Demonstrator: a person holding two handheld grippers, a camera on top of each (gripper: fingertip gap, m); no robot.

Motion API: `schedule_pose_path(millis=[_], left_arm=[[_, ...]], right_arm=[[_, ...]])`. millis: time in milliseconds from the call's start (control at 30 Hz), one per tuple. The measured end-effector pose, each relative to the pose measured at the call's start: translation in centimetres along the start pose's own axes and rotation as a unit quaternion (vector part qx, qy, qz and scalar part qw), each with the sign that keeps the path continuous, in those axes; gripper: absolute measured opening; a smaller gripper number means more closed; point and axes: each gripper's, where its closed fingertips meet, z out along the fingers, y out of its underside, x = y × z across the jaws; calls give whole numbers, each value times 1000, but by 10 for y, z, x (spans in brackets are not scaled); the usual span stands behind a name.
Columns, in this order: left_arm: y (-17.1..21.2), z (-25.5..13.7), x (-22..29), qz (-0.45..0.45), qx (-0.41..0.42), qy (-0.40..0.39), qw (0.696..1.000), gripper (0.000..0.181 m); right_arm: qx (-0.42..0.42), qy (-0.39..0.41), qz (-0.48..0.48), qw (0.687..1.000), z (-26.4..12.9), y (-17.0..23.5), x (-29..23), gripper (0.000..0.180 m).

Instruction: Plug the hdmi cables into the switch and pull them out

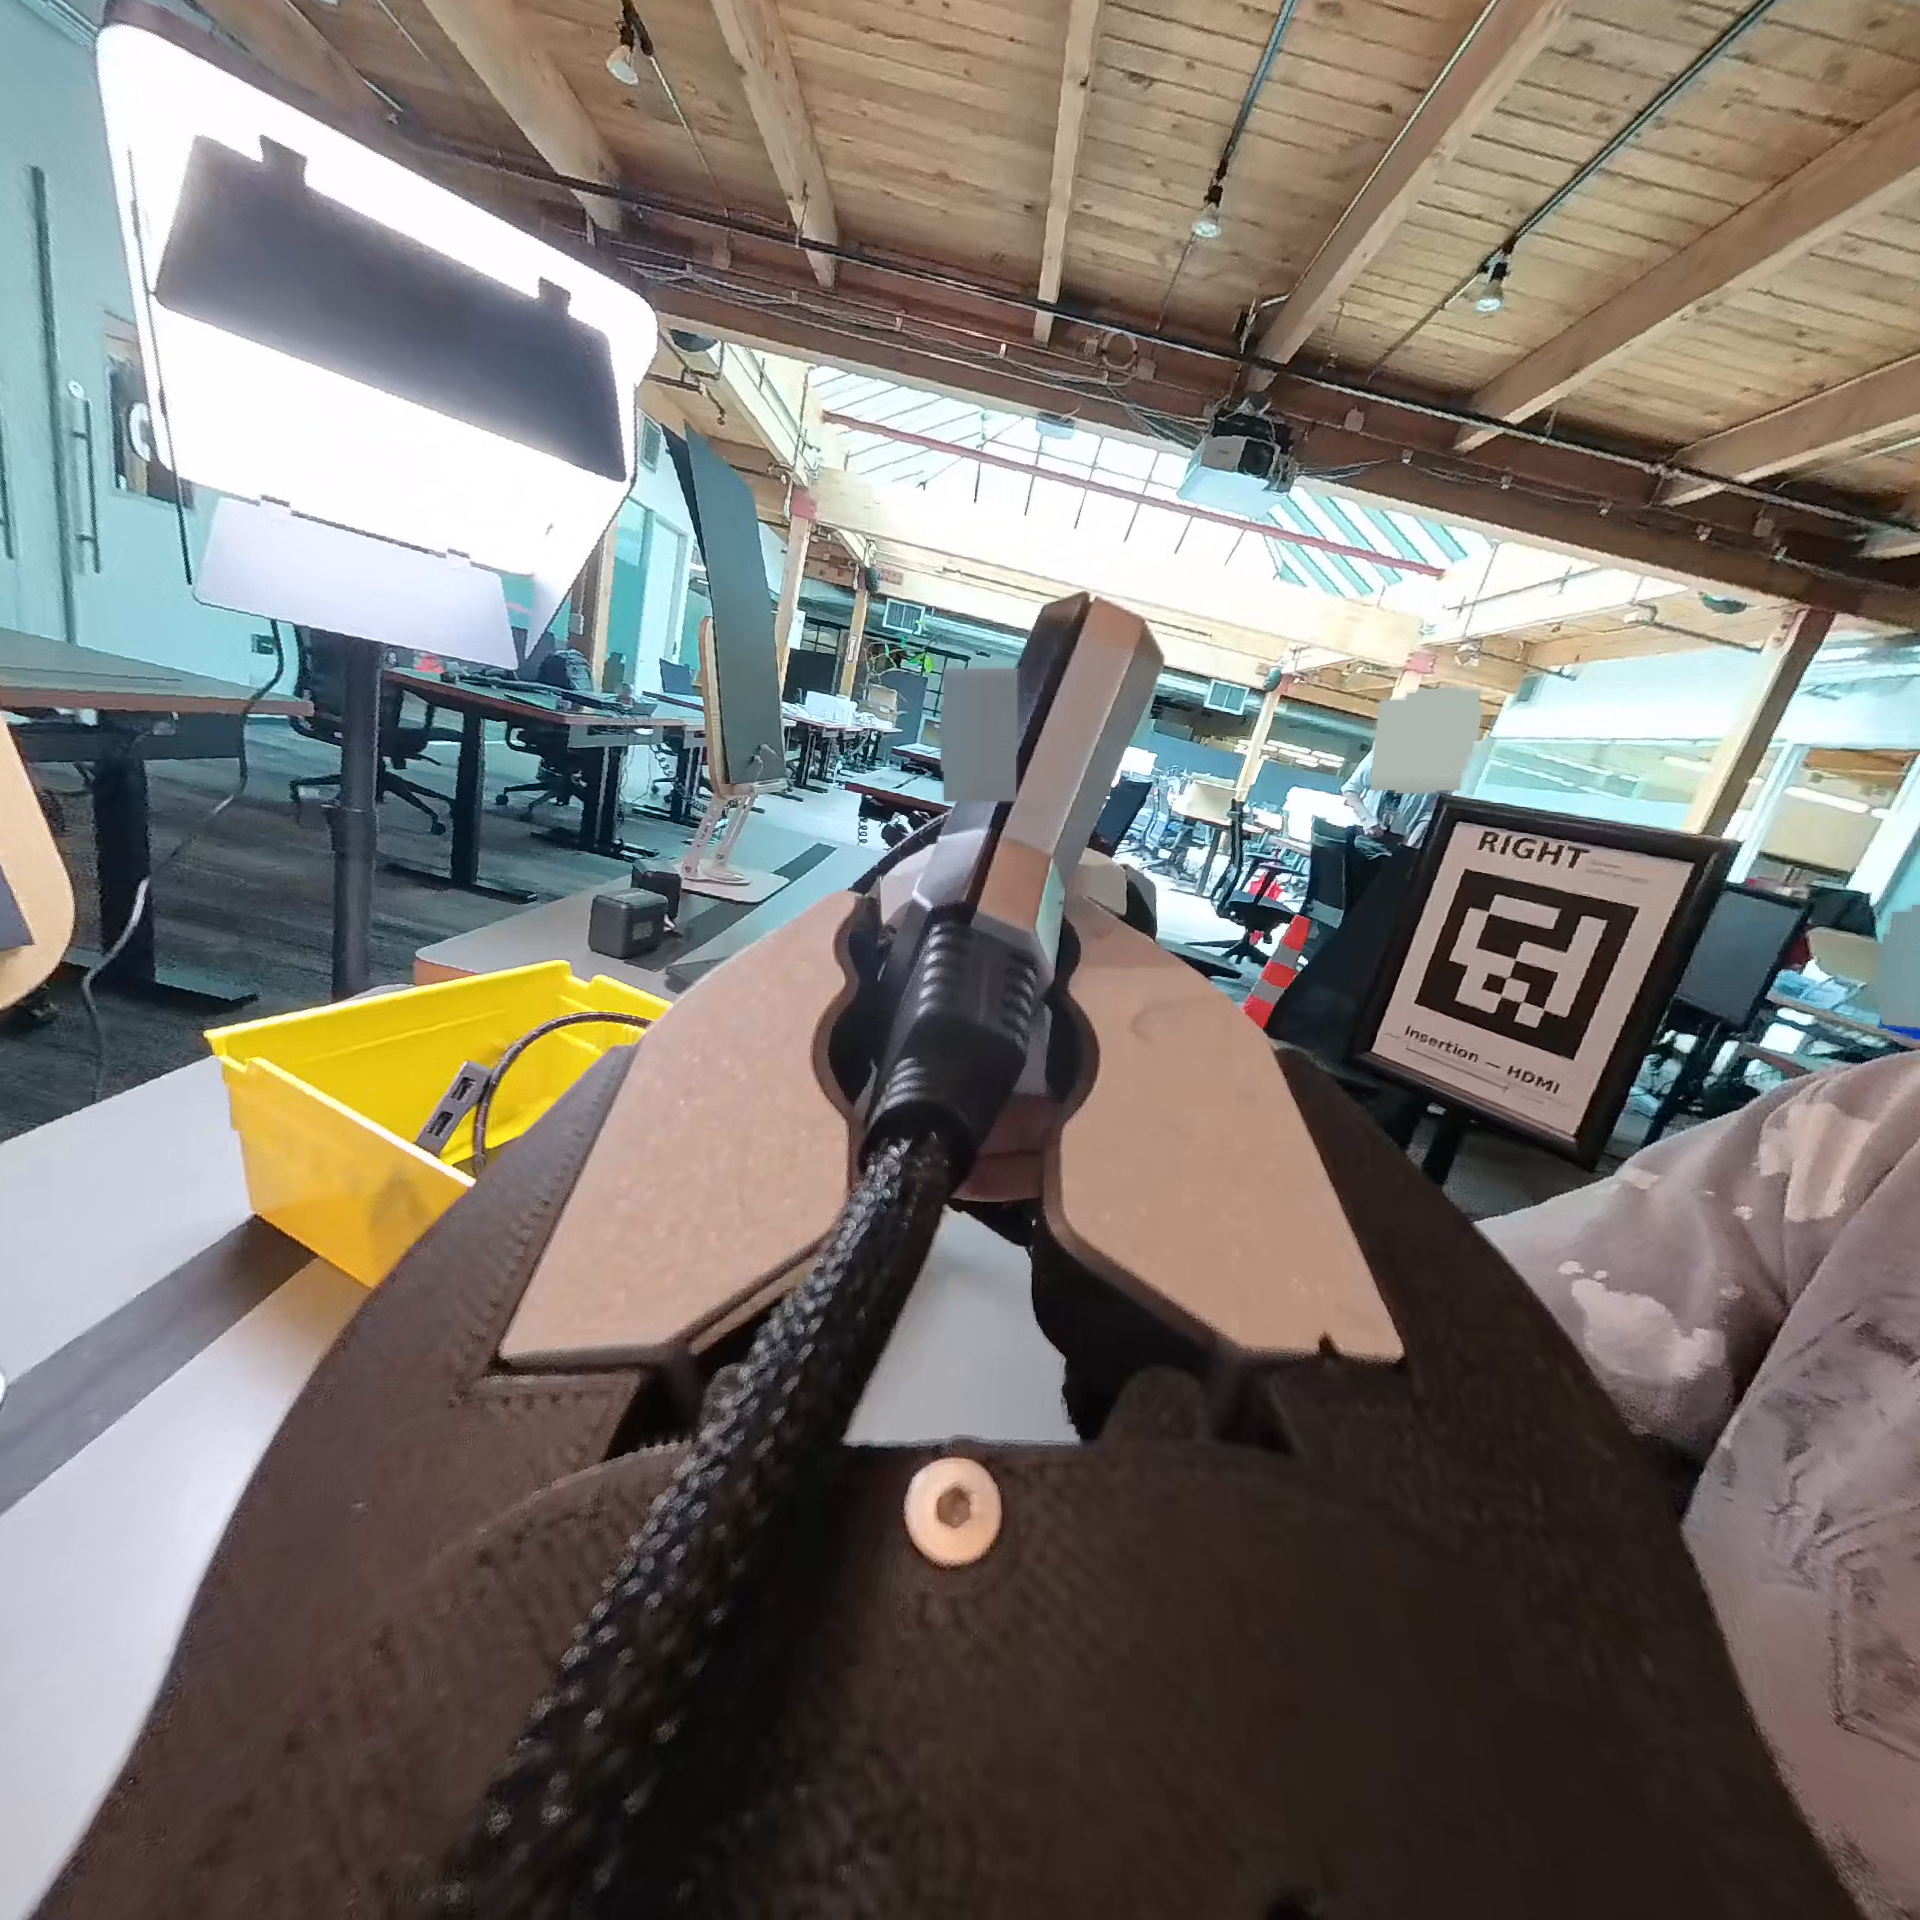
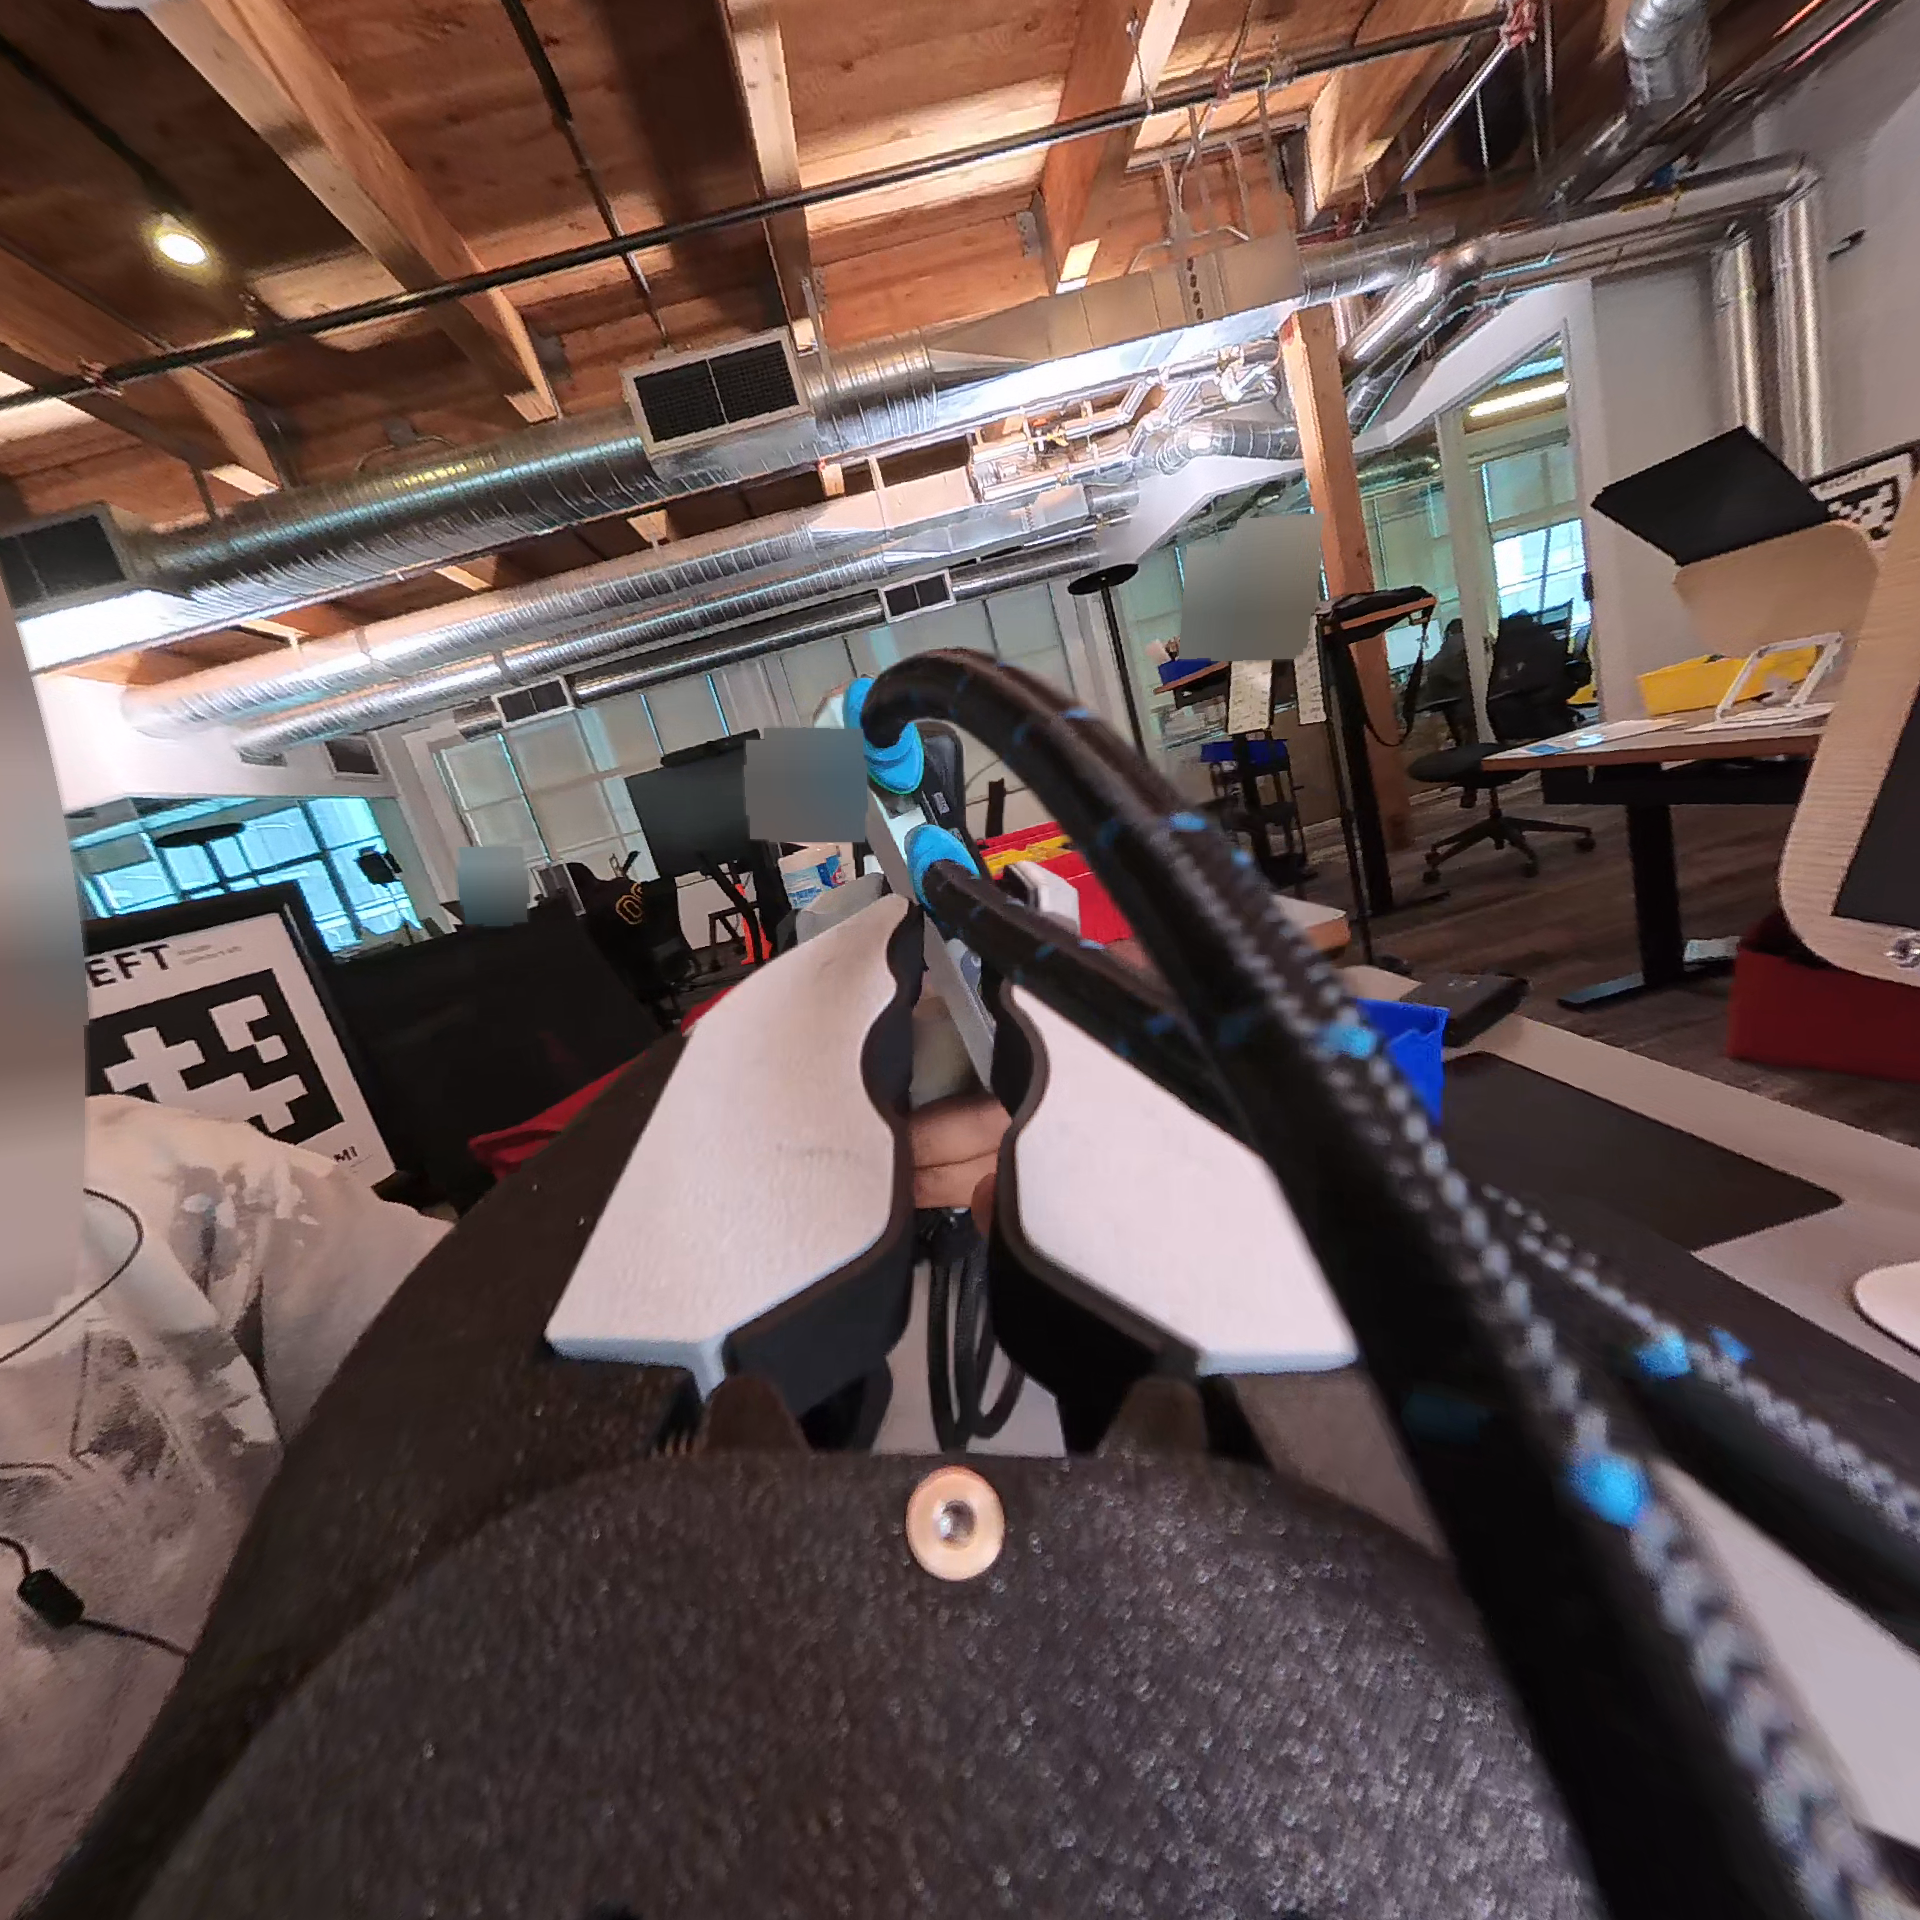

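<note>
Braided black cable [image 1: 748, 1455] runs stiffly over the left gripper [image 1: 961, 1039], whose pads pinch its ribbed plastic plug [image 1: 971, 997] seated in the grey metal switch [image 1: 1081, 727]. Right gripper [image 2: 951, 1029] clamps the switch's [image 2: 961, 997] thin edge, held aloft. Two blue-collared cables [image 2: 1143, 852] arc away, springy and light. Judged best gripped at the rigid ribbed plug, not the pliant braid.

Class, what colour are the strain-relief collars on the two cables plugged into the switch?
Bright blue collars on black braided cables, clearest in the right wrist view.
</note>
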Motion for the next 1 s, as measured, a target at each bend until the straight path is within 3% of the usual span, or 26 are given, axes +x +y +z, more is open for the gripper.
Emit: schedule_pose_path(millis=[200,367,567,733,1000], left_arm=[[-8,-4,8,115,5,-16,993,38],[-8,-6,9,136,8,-21,990,35],[10,0,4,-1,-48,15,999,31],[19,2,1,-112,-65,49,990,32],[0,-5,9,118,-25,1,993,45]], right_arm=[[8,-37,47,998,5,3,-9,11],[26,-35,39,998,6,2,-8,10],[23,1,-50,998,5,2,-5,19],[-5,31,-103,994,4,7,1,13],[5,-14,26,1000,21,4,-19,14]])
